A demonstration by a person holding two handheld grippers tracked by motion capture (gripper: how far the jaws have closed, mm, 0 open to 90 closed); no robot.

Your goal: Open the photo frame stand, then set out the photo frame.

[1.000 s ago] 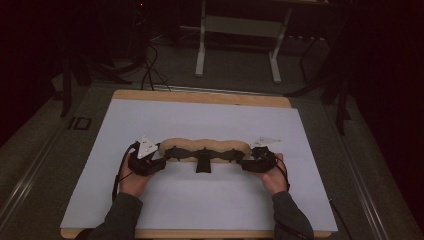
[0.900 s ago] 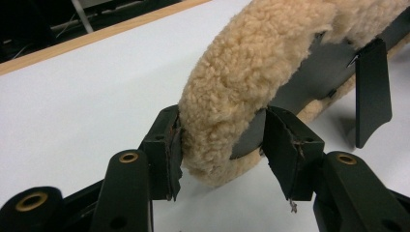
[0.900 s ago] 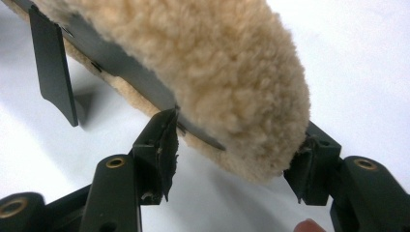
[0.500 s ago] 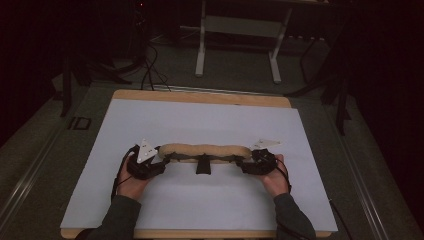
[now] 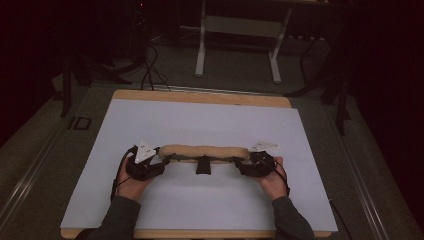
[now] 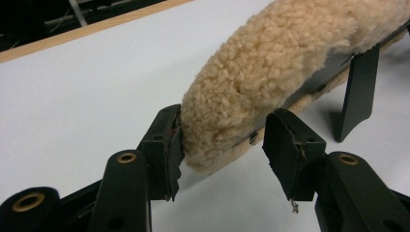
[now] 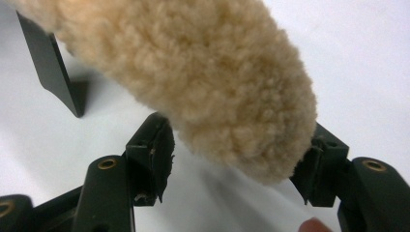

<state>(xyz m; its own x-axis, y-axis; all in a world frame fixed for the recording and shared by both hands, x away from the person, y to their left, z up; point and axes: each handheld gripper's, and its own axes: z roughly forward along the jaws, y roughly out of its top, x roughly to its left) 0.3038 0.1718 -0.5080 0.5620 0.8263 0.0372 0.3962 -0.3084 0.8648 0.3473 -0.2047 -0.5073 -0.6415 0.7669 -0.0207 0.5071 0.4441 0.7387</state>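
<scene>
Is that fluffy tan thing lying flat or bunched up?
Flat: the fluffy tan fleece pad stretches straight along the white table.

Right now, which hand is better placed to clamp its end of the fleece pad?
Probably the left. The left tongs straddle the fleece pad with one finger already touching it. The right tongs have just been opening; the pad's other end sits between them, one finger clearly apart.

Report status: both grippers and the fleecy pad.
Left gripper open, one pad touching the fleecy pad's end. Right gripper just opening, its end between the jaws, unclamped. Pad stretched straight on the white table. Nothing in the way.
</scene>
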